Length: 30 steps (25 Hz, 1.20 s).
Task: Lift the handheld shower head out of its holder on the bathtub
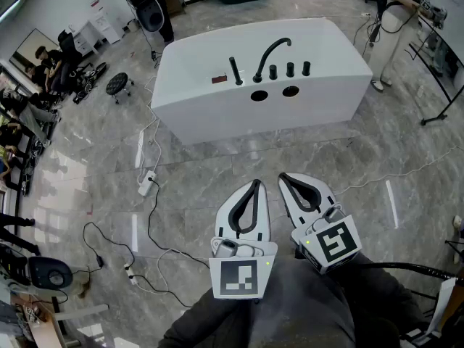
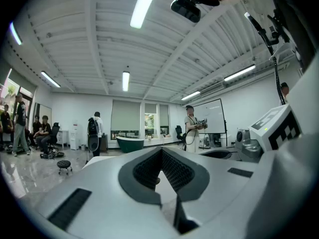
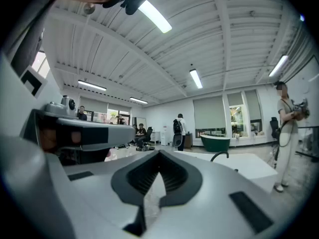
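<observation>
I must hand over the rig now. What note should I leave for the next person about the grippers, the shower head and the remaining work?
Left gripper: shut, empty, held near the body.
Right gripper: shut, empty, beside the left one.
Shower head: upright in its holder on the tub, left of the spout, far from both grippers.
Done: nothing yet.
Left: walk up to the tub, open a gripper, grasp the shower head, lift it out.

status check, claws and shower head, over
Left claw and right claw both shut, empty, short of the bathtub. Shower head standing on its rim, untouched. Floor cable off to the left.
</observation>
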{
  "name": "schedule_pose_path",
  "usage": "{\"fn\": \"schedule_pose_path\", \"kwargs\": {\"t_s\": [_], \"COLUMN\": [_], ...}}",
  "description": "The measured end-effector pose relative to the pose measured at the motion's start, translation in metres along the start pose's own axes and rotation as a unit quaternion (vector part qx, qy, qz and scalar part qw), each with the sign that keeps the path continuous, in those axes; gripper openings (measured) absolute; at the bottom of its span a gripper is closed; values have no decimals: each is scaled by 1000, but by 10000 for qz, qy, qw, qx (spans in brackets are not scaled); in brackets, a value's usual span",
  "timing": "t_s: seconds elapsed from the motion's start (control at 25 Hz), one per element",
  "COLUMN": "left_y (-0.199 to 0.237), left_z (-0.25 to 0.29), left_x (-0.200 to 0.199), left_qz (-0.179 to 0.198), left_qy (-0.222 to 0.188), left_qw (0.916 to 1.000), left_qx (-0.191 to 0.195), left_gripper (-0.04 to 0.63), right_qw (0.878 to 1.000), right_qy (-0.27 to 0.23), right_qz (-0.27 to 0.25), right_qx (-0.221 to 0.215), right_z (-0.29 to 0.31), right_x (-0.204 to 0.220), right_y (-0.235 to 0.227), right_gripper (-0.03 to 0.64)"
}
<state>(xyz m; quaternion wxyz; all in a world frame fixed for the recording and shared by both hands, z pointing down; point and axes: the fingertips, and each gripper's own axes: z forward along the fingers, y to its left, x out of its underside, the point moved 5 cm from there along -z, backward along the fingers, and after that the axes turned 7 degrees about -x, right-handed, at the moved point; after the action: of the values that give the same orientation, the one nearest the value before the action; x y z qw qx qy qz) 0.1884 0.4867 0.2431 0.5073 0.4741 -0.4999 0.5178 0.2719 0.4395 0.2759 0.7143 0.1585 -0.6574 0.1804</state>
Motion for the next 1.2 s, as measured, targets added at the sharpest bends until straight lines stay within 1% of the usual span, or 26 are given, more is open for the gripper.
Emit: {"fn": "schedule_pose_path", "kwargs": {"t_s": [0.48, 0.68, 0.84, 1.0, 1.2], "left_y": [20, 29, 37, 42, 44], "left_z": [1, 5, 9, 11, 12], "left_x": [7, 11, 12, 12, 12], "left_qz": [-68, -159, -177, -209, -246], "left_qy": [-25, -3, -8, 20, 42], "left_qw": [9999, 9998, 9997, 9995, 9994], "left_qx": [86, 114, 177, 226, 238], "left_gripper": [3, 3, 3, 3, 3], "right_qw": [9999, 9999, 9997, 9993, 9992], "right_qy": [73, 111, 159, 236, 258], "right_qz": [-36, -36, -20, 6, 12], "right_qx": [66, 112, 161, 305, 311], "right_z": [16, 24, 32, 37, 38], "right_x": [5, 7, 8, 2, 4], "right_y": [10, 12, 13, 13, 14], "right_gripper": [5, 5, 5, 5, 5]}}
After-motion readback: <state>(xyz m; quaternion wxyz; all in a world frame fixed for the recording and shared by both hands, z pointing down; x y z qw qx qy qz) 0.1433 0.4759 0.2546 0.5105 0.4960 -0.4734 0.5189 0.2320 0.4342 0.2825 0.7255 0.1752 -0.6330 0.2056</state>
